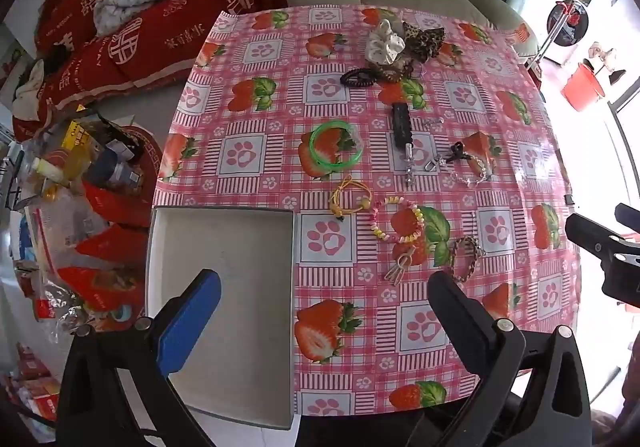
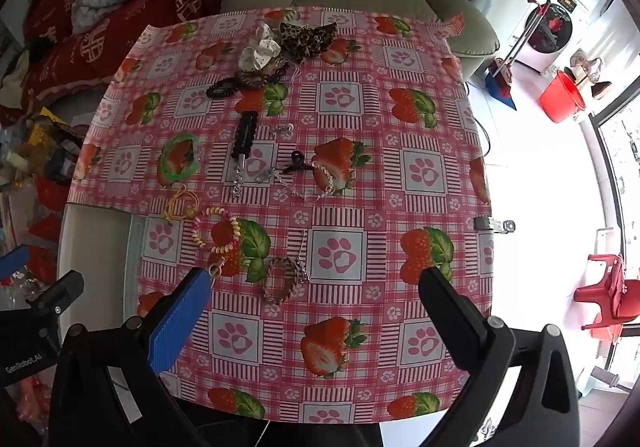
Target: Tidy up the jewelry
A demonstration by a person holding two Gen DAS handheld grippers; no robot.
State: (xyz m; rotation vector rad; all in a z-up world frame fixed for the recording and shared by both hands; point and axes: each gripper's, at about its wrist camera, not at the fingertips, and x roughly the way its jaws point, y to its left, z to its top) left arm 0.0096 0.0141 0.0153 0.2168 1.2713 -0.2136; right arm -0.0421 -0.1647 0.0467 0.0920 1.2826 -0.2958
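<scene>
Both jaws stand wide and hold nothing, my left gripper above the empty grey tray, my right gripper above the braided bracelet. The jewelry lies scattered right of the tray and beyond it, so I judge sorting has not begun. Next I should lower onto one bracelet and close gently.

Both wrist views high above, angled steeply down, sharing the tablecloth centre

Pink checked strawberry-and-paw-print plastic tablecloth, neon green round bangle lying on it, pastel beaded bracelet beside, leopard-print fabric scrunchie sitting at its far edge
</scene>
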